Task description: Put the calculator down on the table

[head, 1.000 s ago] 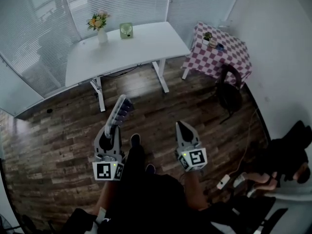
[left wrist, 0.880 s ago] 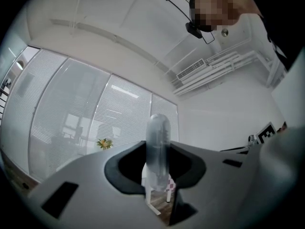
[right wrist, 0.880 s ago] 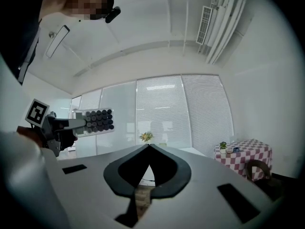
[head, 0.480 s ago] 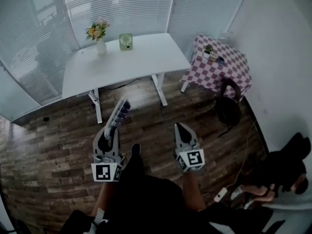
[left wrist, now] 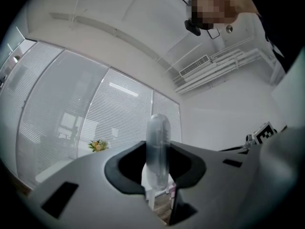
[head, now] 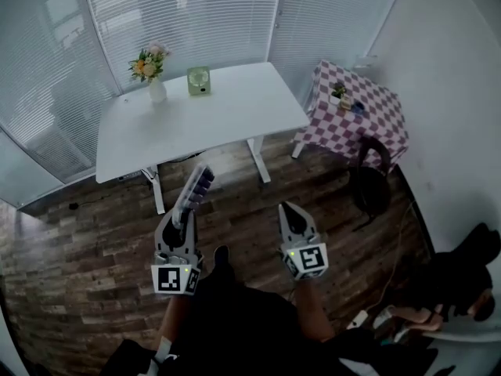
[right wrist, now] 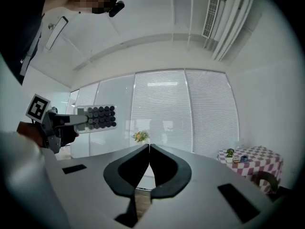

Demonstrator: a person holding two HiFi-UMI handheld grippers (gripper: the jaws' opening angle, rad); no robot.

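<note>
A grey calculator point(head: 199, 186) with dark keys sticks forward out of my left gripper point(head: 182, 216), which is shut on its near end, above the wooden floor. In the left gripper view the calculator point(left wrist: 158, 144) stands edge-on between the jaws of that gripper point(left wrist: 157, 152). My right gripper point(head: 287, 208) is beside it on the right, shut and empty; its jaws meet in the right gripper view point(right wrist: 149, 150), where the calculator point(right wrist: 98, 117) shows at the left. The white table point(head: 235, 108) lies ahead, short of both grippers.
On the table's far side stand a vase of flowers point(head: 149, 65) and a small green device point(head: 199, 80). A checkered table point(head: 368, 120) is at the right, with a dark chair point(head: 372, 180) in front of it. Blinds cover the windows behind.
Both grippers have moved forward towards the white table, which now sits nearer and larger in the head view. The calculator stays held in the left gripper.
</note>
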